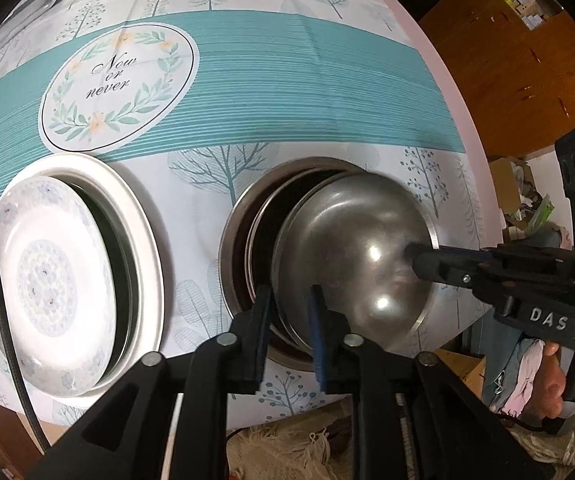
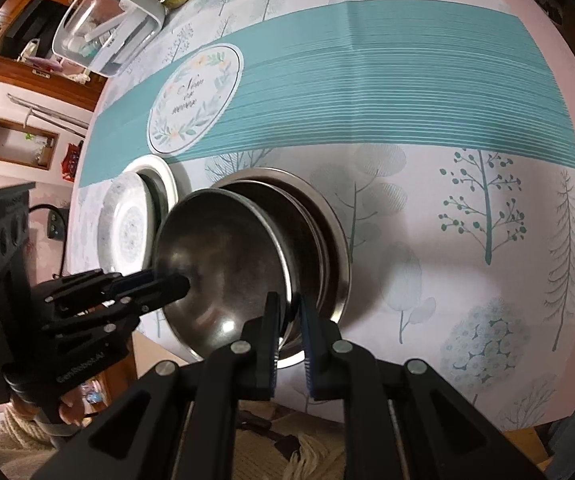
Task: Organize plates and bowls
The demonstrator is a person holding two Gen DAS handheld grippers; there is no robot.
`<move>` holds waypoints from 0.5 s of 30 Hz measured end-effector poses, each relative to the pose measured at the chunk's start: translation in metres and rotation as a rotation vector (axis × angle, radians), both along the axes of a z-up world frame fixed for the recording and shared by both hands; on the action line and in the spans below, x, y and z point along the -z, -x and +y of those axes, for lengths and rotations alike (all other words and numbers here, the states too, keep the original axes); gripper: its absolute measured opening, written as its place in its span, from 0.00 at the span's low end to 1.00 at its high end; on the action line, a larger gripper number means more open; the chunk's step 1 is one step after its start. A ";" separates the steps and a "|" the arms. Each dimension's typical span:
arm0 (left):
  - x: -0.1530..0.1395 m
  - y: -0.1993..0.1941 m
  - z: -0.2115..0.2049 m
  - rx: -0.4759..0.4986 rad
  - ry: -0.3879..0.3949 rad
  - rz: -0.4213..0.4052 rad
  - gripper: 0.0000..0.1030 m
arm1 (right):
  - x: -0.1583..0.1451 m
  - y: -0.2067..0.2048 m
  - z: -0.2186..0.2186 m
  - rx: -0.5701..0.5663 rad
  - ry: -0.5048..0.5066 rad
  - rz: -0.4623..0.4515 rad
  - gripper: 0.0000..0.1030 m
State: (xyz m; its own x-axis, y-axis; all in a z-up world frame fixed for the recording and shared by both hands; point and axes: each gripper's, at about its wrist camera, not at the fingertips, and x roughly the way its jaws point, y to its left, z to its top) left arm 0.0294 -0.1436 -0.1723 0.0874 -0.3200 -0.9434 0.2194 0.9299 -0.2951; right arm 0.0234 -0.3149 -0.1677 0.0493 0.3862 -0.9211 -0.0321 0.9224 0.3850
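Both grippers straddle the rim of the top steel bowl [image 1: 351, 256]: the left gripper [image 1: 289, 336] slightly parted around its near edge, the right gripper [image 2: 289, 338] pinching the opposite edge. That bowl sits in a steel stack [image 2: 327, 240] on the tablecloth [image 1: 287, 80], and the white floral plate [image 1: 47, 280] stack lies just beside the steel stack.

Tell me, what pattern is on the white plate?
Pale blue flowers on the white plate, clearest in left wrist view.

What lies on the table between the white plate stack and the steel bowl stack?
Only bare tree-print tablecloth separates the white plate stack from the steel bowl stack, clearest in the left wrist view.
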 end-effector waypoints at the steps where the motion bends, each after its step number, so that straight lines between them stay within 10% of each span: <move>1: -0.001 -0.001 0.001 -0.002 0.003 -0.007 0.21 | 0.000 0.000 0.001 -0.003 0.017 -0.008 0.12; 15: -0.014 -0.006 0.010 -0.037 -0.024 -0.062 0.52 | -0.012 -0.002 0.002 -0.018 0.057 -0.091 0.19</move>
State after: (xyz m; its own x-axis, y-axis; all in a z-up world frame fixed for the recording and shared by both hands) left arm 0.0349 -0.1333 -0.1580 0.1575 -0.2930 -0.9430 0.2022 0.9443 -0.2596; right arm 0.0250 -0.3133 -0.1555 0.1275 0.3347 -0.9337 -0.0814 0.9417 0.3265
